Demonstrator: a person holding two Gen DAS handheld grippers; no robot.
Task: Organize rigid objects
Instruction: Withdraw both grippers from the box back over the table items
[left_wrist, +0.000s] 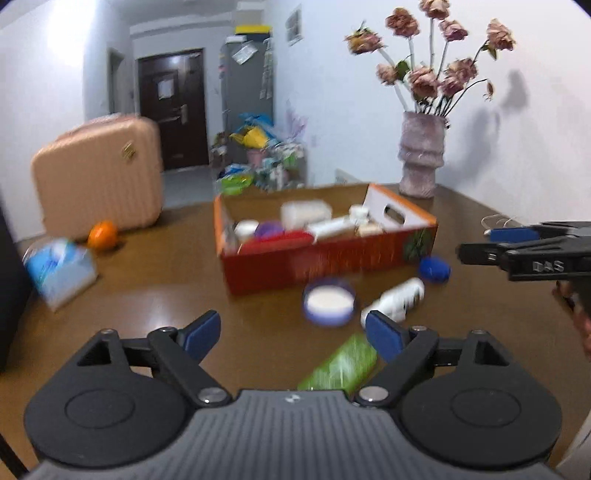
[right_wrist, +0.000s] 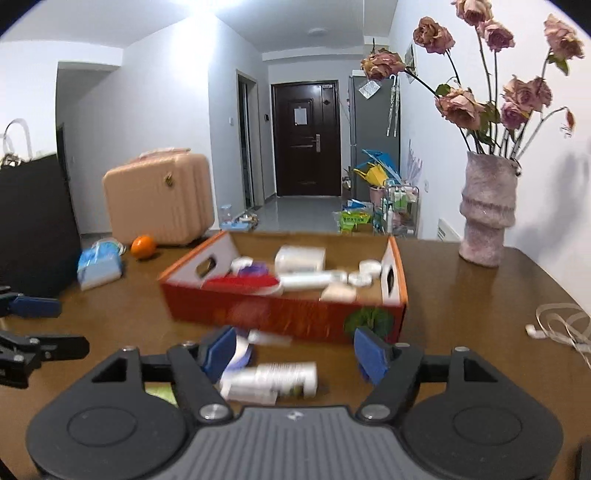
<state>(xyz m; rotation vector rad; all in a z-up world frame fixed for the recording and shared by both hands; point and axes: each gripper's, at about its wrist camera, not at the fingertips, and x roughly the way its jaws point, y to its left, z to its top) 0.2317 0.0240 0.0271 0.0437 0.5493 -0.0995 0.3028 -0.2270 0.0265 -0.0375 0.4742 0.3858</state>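
Observation:
An orange cardboard box (left_wrist: 325, 258) (right_wrist: 288, 314) stands mid-table with several white, red and purple items in it. In front of it on the wood lie a purple-rimmed white jar (left_wrist: 328, 301), a white bottle (left_wrist: 399, 297), a blue lid (left_wrist: 434, 268) and a green packet (left_wrist: 340, 365). My left gripper (left_wrist: 291, 326) is open over bare table, with nothing between its pads. My right gripper (right_wrist: 295, 345) is open too. The white bottle (right_wrist: 273, 380) lies on its side under the gap, and neither pad touches it. Each gripper shows at the edge of the other view.
A pink vase of dried roses (left_wrist: 421, 155) (right_wrist: 487, 218) stands at the back right. At the left are a pink suitcase (left_wrist: 99, 173), an orange (left_wrist: 103, 234) and a blue tissue pack (left_wrist: 61, 269). A white cable (right_wrist: 557, 325) lies at the right.

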